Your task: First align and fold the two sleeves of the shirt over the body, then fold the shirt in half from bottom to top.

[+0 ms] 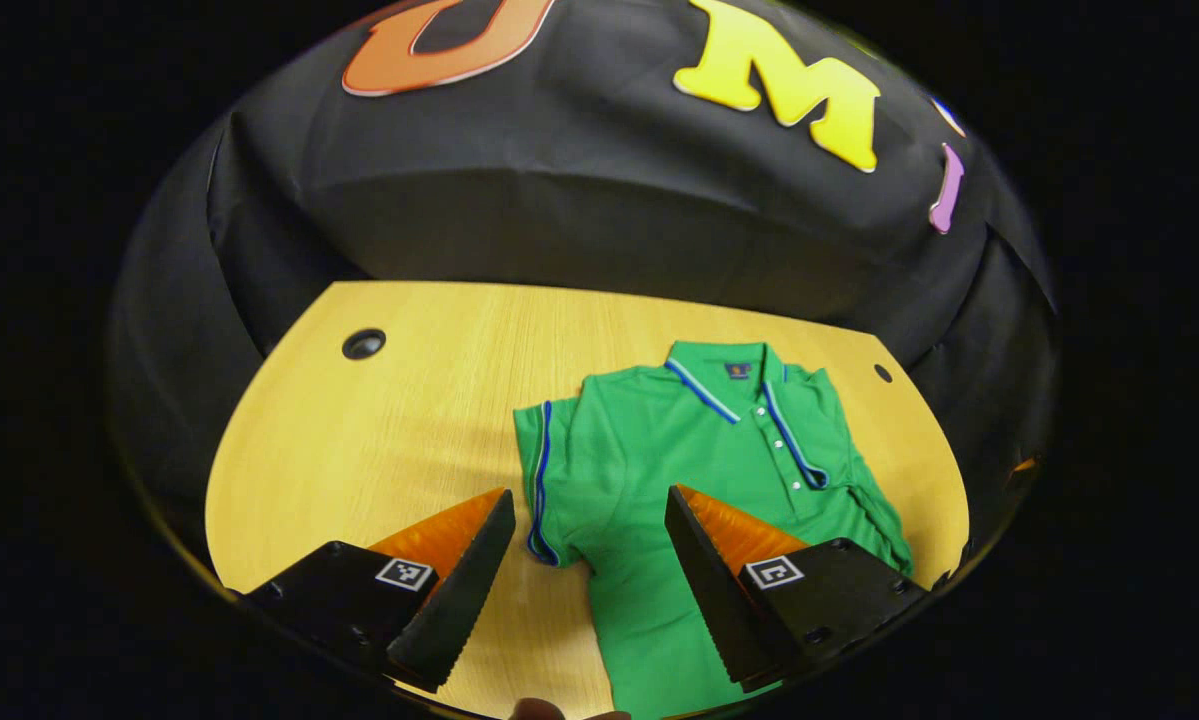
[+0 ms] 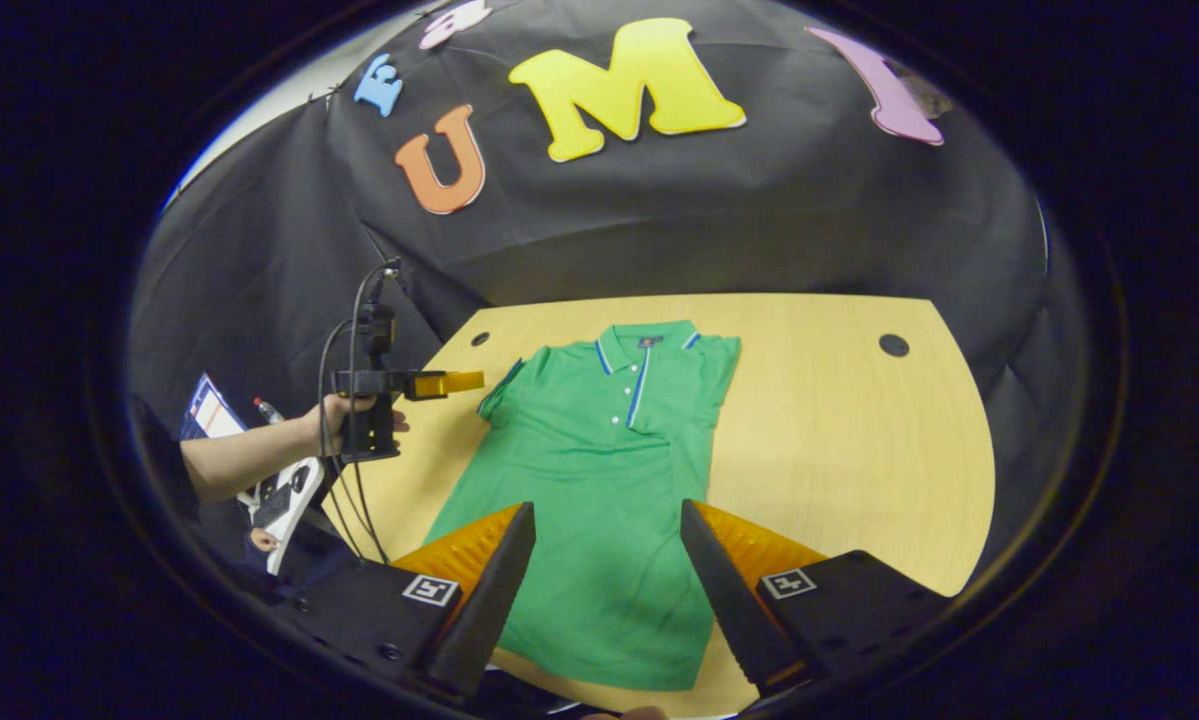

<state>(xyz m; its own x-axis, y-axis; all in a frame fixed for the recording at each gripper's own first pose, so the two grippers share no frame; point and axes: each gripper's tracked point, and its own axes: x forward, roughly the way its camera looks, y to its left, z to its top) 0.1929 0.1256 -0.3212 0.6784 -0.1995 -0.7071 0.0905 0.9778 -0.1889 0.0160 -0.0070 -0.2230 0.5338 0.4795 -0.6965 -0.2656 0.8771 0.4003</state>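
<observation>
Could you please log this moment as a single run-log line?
green polo shirt: flat on wooden table, right sleeve folded over body, left sleeve out | left hand-held gripper: open, above shirt | right hand-held gripper: open

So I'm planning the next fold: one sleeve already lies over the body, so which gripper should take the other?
Probably left. The left gripper hangs open right by the unfolded sleeve of the shirt; the right gripper sits open near the hem.

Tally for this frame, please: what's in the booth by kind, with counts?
Green polo shirt: 1
Wooden table: 1
Round holes in the table top: 2
Grippers, left gripper and right gripper, both open above the shirt: 2
Total: 6
</observation>
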